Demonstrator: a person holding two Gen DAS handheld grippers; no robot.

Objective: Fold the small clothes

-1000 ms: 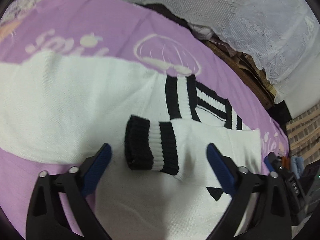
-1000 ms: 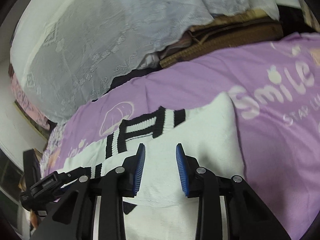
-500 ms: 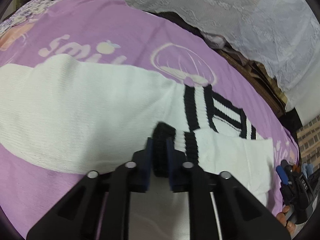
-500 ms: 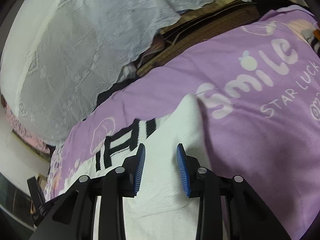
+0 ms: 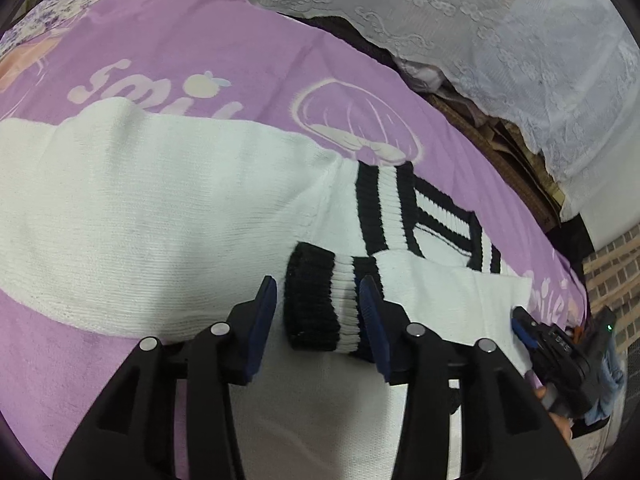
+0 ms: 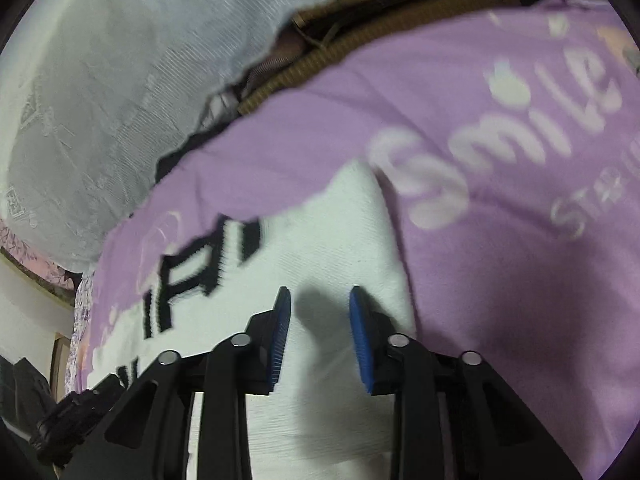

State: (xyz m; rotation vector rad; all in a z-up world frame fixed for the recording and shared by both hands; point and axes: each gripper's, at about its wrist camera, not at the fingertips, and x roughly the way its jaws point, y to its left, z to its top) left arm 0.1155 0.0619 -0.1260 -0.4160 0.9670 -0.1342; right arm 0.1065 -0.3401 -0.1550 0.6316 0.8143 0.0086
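A white knit sweater with black-striped collar and cuffs lies flat on a purple blanket. One sleeve is folded across the body, and its black-and-white cuff rests between the blue pads of my left gripper. Those jaws are opening; the left pad stands clear of the cuff. My right gripper hovers low over the sweater's white body near its right edge. Its jaws are closing, with only cloth lying beneath them and nothing pinched. The right gripper also shows at the sweater's far edge.
The purple blanket carries a pale "Smile" print. White lace bedding is heaped along the far side, with brown woven matting under it. A brick-pattern wall is at the right.
My left gripper closed on the cuff from wide open, then parted again, leaving the cuff on the sweater. My right gripper came down closer to the sweater's right side and its jaws narrowed.
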